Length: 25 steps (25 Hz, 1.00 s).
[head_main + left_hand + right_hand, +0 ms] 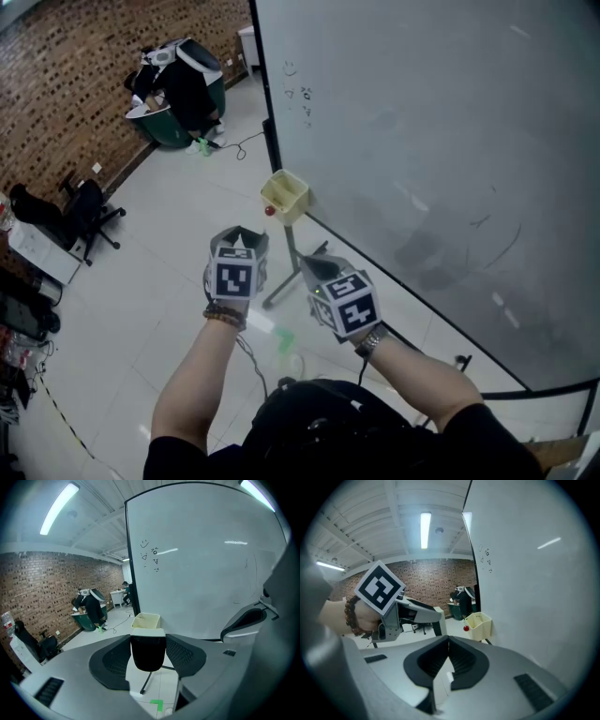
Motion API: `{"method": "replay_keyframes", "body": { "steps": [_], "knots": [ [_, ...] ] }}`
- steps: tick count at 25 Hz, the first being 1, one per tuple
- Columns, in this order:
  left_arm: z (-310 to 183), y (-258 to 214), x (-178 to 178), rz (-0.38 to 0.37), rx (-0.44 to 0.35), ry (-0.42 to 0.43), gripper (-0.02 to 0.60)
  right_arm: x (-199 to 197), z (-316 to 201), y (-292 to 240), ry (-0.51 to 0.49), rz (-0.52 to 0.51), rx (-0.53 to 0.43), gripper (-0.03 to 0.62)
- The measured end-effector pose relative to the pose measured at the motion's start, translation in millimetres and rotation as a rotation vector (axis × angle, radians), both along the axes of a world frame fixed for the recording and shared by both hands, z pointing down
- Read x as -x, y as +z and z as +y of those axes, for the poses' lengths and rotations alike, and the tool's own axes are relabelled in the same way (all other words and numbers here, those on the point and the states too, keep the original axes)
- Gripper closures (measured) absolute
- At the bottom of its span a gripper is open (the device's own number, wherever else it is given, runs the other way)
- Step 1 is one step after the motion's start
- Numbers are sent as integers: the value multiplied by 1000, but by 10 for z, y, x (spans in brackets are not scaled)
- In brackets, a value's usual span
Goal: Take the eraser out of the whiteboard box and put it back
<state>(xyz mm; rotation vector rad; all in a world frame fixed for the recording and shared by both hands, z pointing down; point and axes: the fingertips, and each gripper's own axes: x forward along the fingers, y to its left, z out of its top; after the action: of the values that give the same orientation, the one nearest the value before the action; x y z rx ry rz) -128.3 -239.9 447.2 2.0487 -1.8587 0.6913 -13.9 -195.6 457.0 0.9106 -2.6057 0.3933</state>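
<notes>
The pale yellow whiteboard box (286, 195) hangs at the lower left corner of the whiteboard (422, 131), with a small red knob (270, 211) on its side. My left gripper (239, 236) is held short of the box, shut on the eraser (147, 651), a black block with a white top. In the left gripper view the box (146, 620) shows just beyond the eraser. My right gripper (315, 265) is beside the left one, nearer the board, shut with nothing between its jaws. The right gripper view has the box (480, 624) ahead and the left gripper (417, 613) at its left.
The whiteboard's stand leg (281, 281) runs down to the tiled floor under the box. A green tape mark (281, 337) lies on the floor. At the back a person (183, 89) bends over a green bin by the brick wall. An office chair (80, 211) stands at the left.
</notes>
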Motion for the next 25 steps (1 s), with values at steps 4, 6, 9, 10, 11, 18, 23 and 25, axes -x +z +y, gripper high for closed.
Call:
{"method": "replay_keyframes", "body": {
  "steps": [4,6,9,10,11,18,23,25],
  "knots": [
    [109,13,30,0,1,-28,351,12,65,3,-22,-3,1,568],
    [158,16,40,-4,2,-37,351,16,97,0,-32,-5,2,568],
    [197,21,46,-9,3,-44,351,15,116,-11,-36,-10,1,568],
    [203,23,47,-10,3,-45,351,14,118,-13,-36,-11,0,568],
    [207,25,47,-11,4,-45,351,10,120,-12,-36,-11,0,568],
    [219,10,60,-12,0,-27,351,28,134,-18,-16,-14,3,568],
    [228,-17,129,-19,-8,-4,351,107,172,-45,2,-9,-3,568],
    [236,-18,154,-23,-7,9,351,135,184,-61,14,-8,-6,568]
  ]
}}
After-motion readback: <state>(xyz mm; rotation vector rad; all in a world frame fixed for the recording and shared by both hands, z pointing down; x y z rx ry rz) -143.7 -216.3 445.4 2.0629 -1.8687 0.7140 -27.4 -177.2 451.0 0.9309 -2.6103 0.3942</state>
